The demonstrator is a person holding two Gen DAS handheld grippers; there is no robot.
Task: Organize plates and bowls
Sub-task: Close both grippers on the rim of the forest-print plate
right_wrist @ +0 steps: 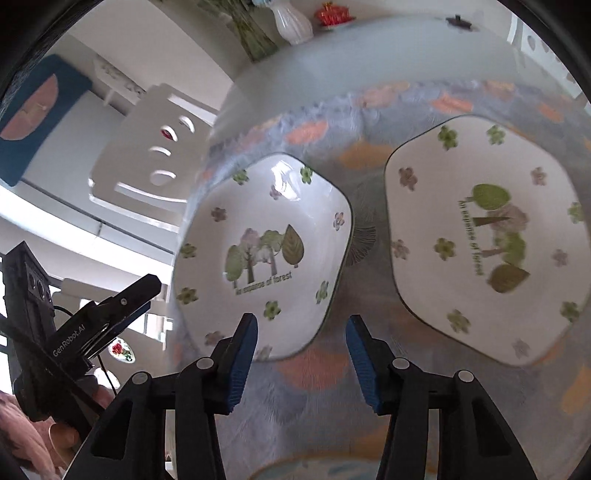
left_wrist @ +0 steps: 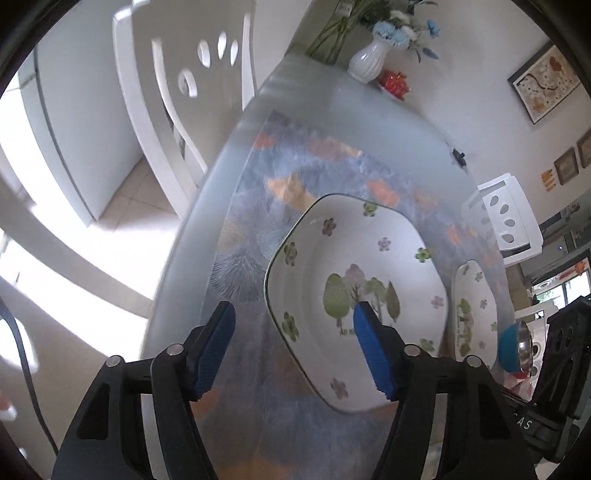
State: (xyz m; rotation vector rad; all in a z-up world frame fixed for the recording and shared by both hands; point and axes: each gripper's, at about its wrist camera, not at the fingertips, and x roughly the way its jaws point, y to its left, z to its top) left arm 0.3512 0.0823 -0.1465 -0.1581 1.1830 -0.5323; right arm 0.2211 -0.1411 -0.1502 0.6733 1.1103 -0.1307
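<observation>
- Hovering over 2 flowered plates on the patterned table (right_wrist: 406,66) — left gripper (left_wrist: 293,354) and right gripper (right_wrist: 301,360) both gaping, empty.
- Left plate (right_wrist: 266,251) lies just beside right plate (right_wrist: 487,240), unstacked.
- Next, likely — straddle 1 rim, then clamp.

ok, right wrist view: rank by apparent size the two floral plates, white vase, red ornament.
1-2. Left plate and right plate: look about the same size, not ranked against each other.
3. White vase, cut off at the top edge and farther away, so unsure.
4. Red ornament, smallest, also far.
</observation>
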